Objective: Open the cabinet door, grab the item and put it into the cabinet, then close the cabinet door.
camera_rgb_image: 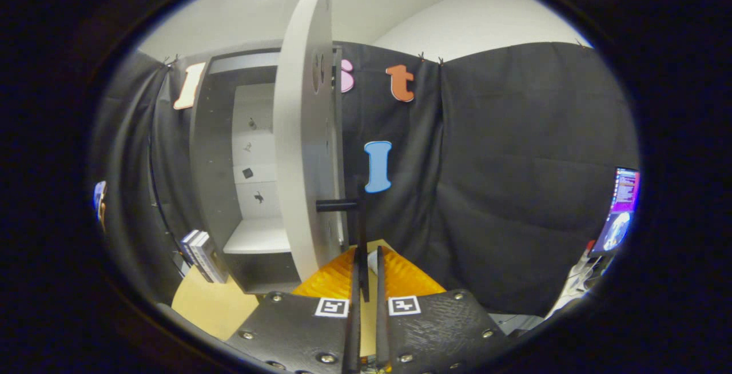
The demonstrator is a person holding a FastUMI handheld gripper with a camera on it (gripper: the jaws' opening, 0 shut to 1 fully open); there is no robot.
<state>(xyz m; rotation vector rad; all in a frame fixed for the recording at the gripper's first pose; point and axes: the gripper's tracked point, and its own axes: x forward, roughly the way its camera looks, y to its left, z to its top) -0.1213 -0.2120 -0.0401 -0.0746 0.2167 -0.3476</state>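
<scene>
Black cloth booth wall (503,179) behind everything, pale ceiling above it, a light wooden tabletop (211,305) below. On the tabletop, at about ten o'clock from the fingers, a tall grey cabinet (211,191), standing upright with its interior open to view: pale back panel dotted with small dark fittings, one white shelf (257,237) low inside, nothing seen resting on it. Cabinet door (303,134) swung wide, seen nearly edge-on, rising at twelve o'clock just ahead of the fingers and reaching almost to the ceiling line. Dark bar handle (343,206) jutting from the door's face toward three o'clock, then turning down as a thin vertical rod that drops into the narrow gap between the fingers. Gripper (366,262) at six o'clock, fingers nearly together, the slim handle rod between them; whether both fingers actually press on it, cannot tell. Square black-and-white marker tags on each finger's upper plate. Small stack of books or boxes (203,257) standing on the tabletop just left of the cabinet's base, at about nine o'clock from the fingers, touching or nearly touching the cabinet side. Possibly the item to be stowed, though not certain. At three o'clock, well apart from the cabinet, a lit screen (620,208) at the far side of the booth, with blurred clutter beneath it.
</scene>
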